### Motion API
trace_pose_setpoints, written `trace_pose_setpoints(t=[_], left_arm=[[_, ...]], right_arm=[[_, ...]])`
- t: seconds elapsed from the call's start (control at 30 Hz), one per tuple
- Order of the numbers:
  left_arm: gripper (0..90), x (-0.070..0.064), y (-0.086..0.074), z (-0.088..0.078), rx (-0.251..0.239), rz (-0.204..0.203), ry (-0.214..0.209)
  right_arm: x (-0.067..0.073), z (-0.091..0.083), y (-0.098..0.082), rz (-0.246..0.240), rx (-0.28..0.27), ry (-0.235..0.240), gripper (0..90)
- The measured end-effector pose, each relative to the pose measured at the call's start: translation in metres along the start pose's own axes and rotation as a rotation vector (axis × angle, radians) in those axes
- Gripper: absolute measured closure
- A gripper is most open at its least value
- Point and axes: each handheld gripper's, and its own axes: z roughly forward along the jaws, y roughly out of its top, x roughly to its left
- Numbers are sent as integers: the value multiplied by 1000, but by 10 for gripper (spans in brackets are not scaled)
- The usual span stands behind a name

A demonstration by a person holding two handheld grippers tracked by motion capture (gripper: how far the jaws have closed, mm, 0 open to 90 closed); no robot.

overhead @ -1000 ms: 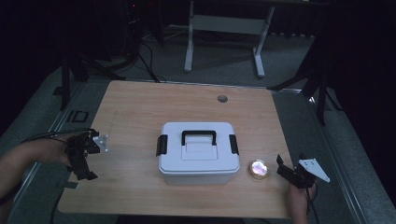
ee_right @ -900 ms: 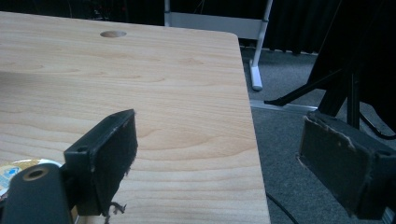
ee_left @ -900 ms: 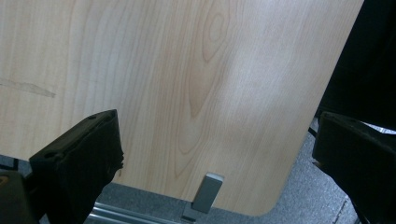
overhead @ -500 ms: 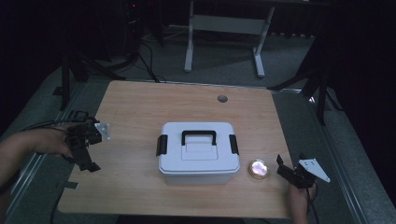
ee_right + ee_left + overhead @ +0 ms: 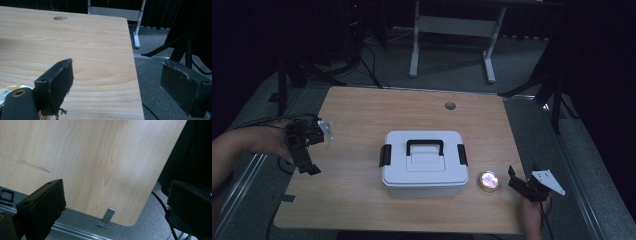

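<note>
A light grey lidded box (image 5: 422, 165) with a black handle and black side latches stands in the middle of the wooden table (image 5: 362, 115). A small round shiny tin (image 5: 488, 181) lies just right of the box; its edge also peeks in as the tin (image 5: 11, 89) beside the right gripper's jaw. My left gripper (image 5: 307, 162) hovers over the table's left edge, well left of the box; its jaws stand wide apart, and the left gripper (image 5: 116, 185) is open on bare wood. My right gripper (image 5: 515, 180) sits at the front right by the tin, where the right gripper (image 5: 117, 65) is open and empty.
A round cable hole (image 5: 450, 105) is in the table's far side, and the hole (image 5: 60, 18) lies ahead of the right gripper. A small grey bracket (image 5: 108, 215) sticks out under the table's rounded corner. A white desk frame (image 5: 452, 40) and dark stands are on the floor beyond.
My left hand and gripper have moved a little away from the front edge, toward the far side. The right gripper, box and tin have stayed put.
</note>
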Motion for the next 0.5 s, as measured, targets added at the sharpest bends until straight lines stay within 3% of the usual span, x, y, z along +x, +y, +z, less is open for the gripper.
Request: trace_pose_setpoints(t=[0.27,0.33,0.37,0.4,0.47,0.5], left_arm=[[12,-1,11,-7,3,3,-28],[75,0,12,-6,-2,10,-22],[75,0,12,-5,-10,4,-29],[76,0,12,-4,-14,8,-7],[102,1,11,-5,-57,0,-36],[103,0,12,-5,-76,4,-24]], right_arm=[[0,0,0,1,-1,1,112],[0,0,0,2,-2,1,112],[0,0,0,1,-2,1,112],[0,0,0,2,-2,1,112],[0,0,0,4,-1,1,112],[0,0,0,5,-2,1,112]])
